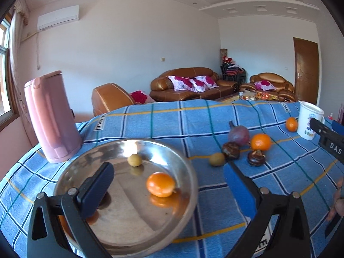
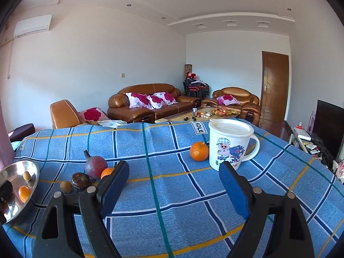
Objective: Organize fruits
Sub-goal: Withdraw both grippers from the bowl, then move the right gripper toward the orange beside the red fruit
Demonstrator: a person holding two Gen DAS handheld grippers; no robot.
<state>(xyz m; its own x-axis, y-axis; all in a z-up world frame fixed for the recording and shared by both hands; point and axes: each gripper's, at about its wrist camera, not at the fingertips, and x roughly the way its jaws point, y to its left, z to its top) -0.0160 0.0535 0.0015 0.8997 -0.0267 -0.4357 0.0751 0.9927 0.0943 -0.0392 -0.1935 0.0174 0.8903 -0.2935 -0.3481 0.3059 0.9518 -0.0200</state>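
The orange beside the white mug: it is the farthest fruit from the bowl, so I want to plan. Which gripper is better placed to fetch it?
Right. The right gripper is open and empty, and the orange lies just ahead by the white mug. The left gripper hangs over the steel bowl, far from it.

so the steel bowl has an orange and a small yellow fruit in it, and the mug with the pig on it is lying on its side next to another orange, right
Not quite. In the right wrist view the mug stands upright, lid on, beside the orange. The rest holds: the steel bowl contains an orange and a small yellow fruit.
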